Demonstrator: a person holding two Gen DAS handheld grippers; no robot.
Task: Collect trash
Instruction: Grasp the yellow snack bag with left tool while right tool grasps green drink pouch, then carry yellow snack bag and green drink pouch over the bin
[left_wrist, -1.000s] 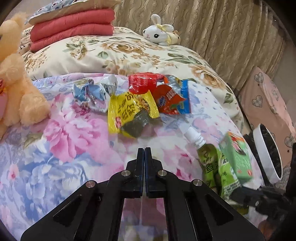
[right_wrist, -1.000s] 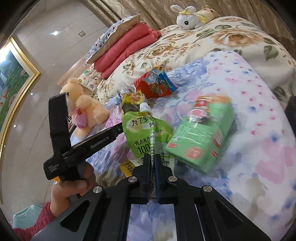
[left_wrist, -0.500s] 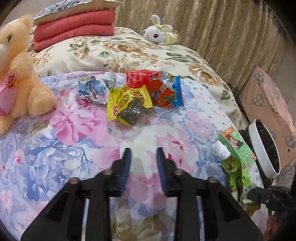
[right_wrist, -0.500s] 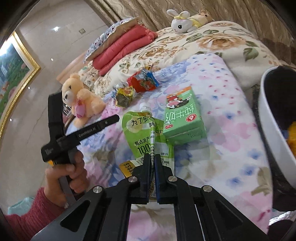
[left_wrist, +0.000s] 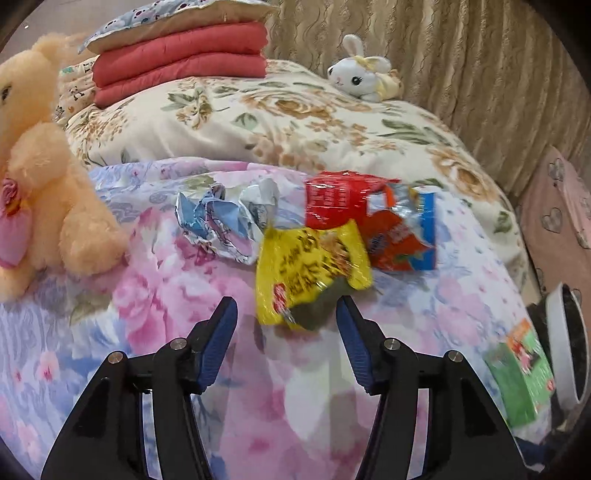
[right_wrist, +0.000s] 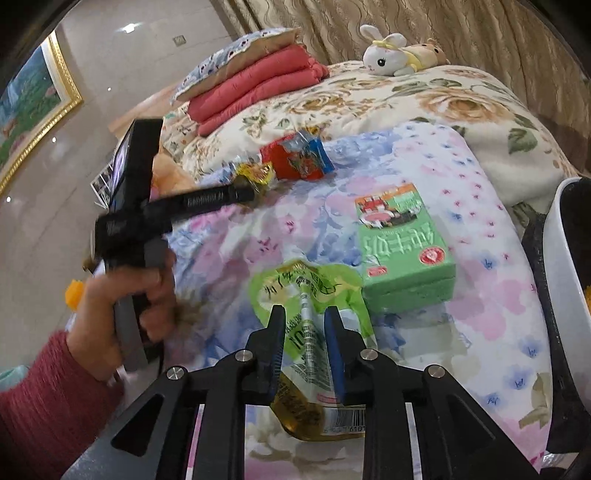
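Note:
My left gripper (left_wrist: 286, 314) is open wide just in front of a yellow snack wrapper (left_wrist: 312, 271) on the floral bedspread. Behind it lie a crumpled blue-white wrapper (left_wrist: 221, 225) and a red-orange snack bag (left_wrist: 384, 221). My right gripper (right_wrist: 304, 321) is partly open, its jaws either side of a green drink pouch (right_wrist: 306, 295) that hangs between them, blurred. A green carton (right_wrist: 402, 243) lies on the bed just right of the pouch; it also shows in the left wrist view (left_wrist: 521, 373). The left gripper also shows in the right wrist view (right_wrist: 207, 199).
A white-rimmed black bin (right_wrist: 565, 266) stands at the bed's right edge, also in the left wrist view (left_wrist: 569, 339). A peach plush bear (left_wrist: 40, 177) sits at left. Folded red blankets (left_wrist: 177, 59) and a white plush rabbit (left_wrist: 362, 75) lie further back.
My left gripper opened from shut to wide and moved up to the yellow wrapper. My right gripper opened from shut on the green pouch, near the bin.

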